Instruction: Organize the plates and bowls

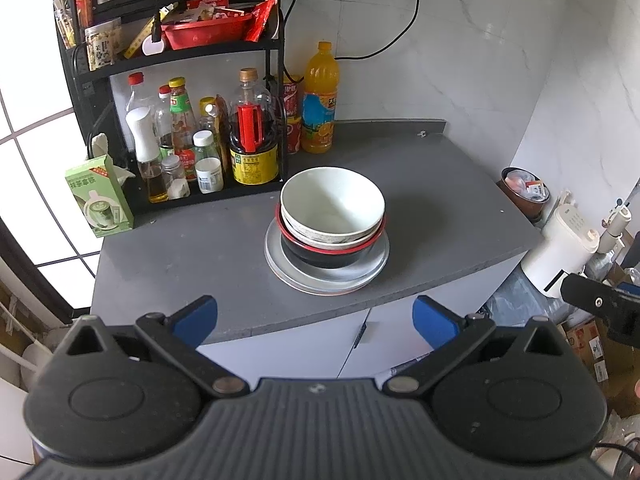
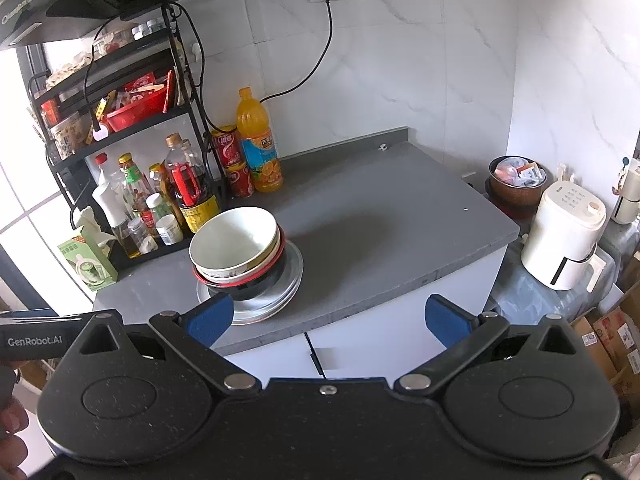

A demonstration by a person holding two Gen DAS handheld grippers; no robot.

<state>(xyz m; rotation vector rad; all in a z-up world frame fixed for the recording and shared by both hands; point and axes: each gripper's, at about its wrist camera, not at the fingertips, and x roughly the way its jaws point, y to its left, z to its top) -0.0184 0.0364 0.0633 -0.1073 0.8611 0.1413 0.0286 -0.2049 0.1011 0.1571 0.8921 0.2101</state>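
Observation:
A white bowl (image 1: 332,200) sits nested on top of other bowls, the lowest a black bowl with a red rim (image 1: 324,254), all stacked on grey plates (image 1: 372,268) on the grey counter (image 1: 440,200). The stack also shows in the right wrist view, with the white bowl (image 2: 234,240) on top and the plates (image 2: 292,276) beneath. My left gripper (image 1: 316,318) is open and empty, held back from the counter's front edge. My right gripper (image 2: 328,318) is open and empty, to the right of the stack and in front of the counter.
A black rack (image 1: 176,56) with sauce bottles and a red basket stands at the back left. An orange juice bottle (image 1: 320,100) and red cans stand beside it. A green tissue box (image 1: 100,196) sits at the counter's left. A white appliance (image 2: 564,232) stands right of the counter.

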